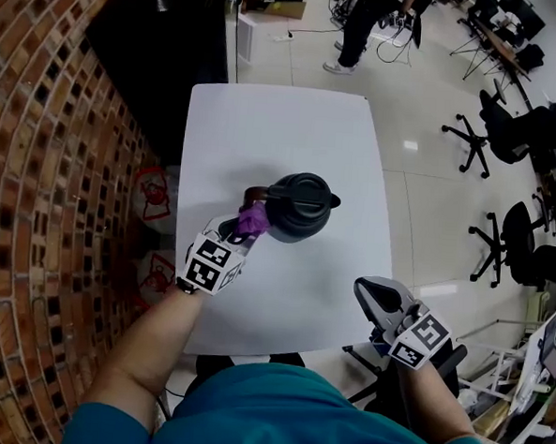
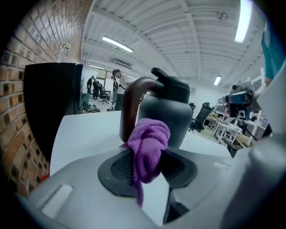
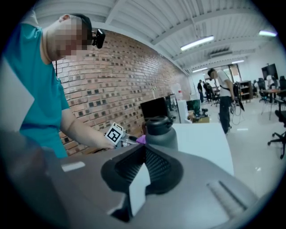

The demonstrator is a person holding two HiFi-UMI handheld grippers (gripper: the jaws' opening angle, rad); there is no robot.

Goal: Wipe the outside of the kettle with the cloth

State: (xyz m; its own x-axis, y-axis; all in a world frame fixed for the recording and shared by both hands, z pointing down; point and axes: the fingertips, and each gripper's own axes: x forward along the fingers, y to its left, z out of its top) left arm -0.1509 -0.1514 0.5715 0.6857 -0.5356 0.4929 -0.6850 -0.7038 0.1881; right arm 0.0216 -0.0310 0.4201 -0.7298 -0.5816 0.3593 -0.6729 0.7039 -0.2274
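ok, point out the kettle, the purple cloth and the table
kettle (image 1: pixel 300 206): head view, on its dark lid.
purple cloth (image 2: pixel 149 134): left gripper view, on the bunched upper fold.
table (image 1: pixel 283 132): head view, on the bare white top beyond the kettle.

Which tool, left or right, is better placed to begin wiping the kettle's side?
Left. The left tool grips the purple cloth right beside the kettle; the right tool holds nothing, farther away.

The person wears a teal short-sleeved shirt (image 1: pixel 276 413). The left gripper (image 1: pixel 247 226) and the right gripper (image 1: pixel 375 295) are grey, with black ribbed pads (image 3: pixel 154 163) on the fingers and black-and-white marker cubes (image 1: pixel 210 264) behind the fingers.
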